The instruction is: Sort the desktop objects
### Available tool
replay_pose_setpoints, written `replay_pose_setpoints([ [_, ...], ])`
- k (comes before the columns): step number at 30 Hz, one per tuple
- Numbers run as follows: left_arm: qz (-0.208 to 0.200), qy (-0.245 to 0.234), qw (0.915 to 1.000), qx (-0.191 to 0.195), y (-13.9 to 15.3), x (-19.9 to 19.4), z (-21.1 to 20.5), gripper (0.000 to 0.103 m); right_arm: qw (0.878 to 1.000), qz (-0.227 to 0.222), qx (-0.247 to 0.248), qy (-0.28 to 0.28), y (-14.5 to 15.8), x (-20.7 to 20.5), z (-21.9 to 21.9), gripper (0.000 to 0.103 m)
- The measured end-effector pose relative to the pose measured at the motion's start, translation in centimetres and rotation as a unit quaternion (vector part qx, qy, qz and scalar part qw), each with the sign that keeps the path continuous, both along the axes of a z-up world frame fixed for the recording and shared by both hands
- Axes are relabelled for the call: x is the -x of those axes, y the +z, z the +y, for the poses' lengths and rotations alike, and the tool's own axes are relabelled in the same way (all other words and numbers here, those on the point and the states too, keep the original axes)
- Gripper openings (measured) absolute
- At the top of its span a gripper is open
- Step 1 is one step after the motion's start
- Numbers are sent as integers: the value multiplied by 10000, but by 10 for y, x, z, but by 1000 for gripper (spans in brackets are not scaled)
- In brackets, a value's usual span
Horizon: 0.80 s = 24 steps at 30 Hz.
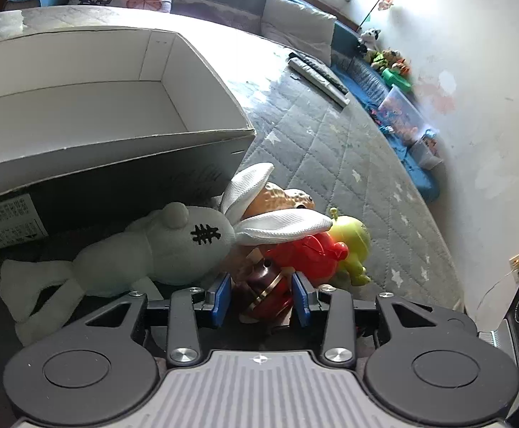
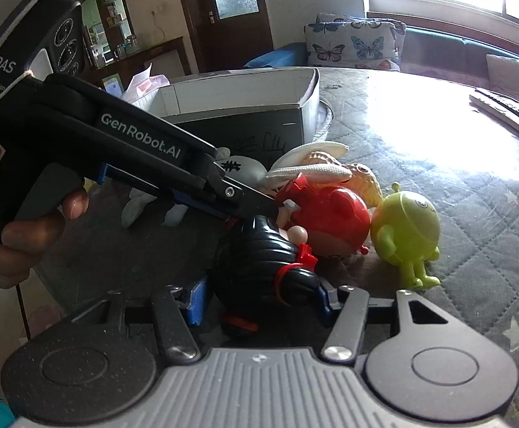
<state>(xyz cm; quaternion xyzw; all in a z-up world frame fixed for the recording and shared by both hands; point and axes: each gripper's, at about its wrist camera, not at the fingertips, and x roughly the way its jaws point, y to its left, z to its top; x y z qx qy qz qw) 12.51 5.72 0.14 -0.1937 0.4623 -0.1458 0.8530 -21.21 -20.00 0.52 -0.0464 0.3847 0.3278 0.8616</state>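
Toys lie in a heap beside an empty white cardboard box [image 1: 202, 82]. A grey plush rabbit [image 1: 159, 246] with white ears lies against the box. Behind it are a red round figure [image 1: 306, 253], a green one-eyed figure [image 1: 354, 242] and an orange peanut-like toy [image 1: 277, 198]. My left gripper [image 1: 262, 294] has its blue pads on either side of a dark red figure with a gold band [image 1: 265, 294]. My right gripper [image 2: 259, 301] is shut on a black-haired doll head with red ties [image 2: 259, 264]. The left gripper [image 2: 259, 207] also reaches into the heap in the right wrist view.
The heap sits on a grey quilted mat with stars [image 1: 330, 149]. A long dark and silver bar [image 1: 318, 75] lies at the far edge. Cushions [image 1: 295, 25], plush toys and clear bins [image 1: 402, 110] line the wall. The box [image 2: 238, 107] also shows in the right wrist view.
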Motion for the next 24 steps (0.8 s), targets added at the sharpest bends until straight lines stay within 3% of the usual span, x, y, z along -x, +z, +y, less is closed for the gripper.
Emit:
replay_pose_setpoints([
  [9, -156, 10, 9999, 42, 13, 11, 0, 34, 9999, -116, -19, 67, 19, -9, 2, 56],
  [18, -693, 296, 9971, 110, 53, 21, 21, 34, 9974, -587, -134, 389, 53, -84, 46, 54],
  [24, -1033, 664, 9924, 121, 75, 5, 52, 34, 9935, -910, -196, 663, 77, -122, 81, 54],
])
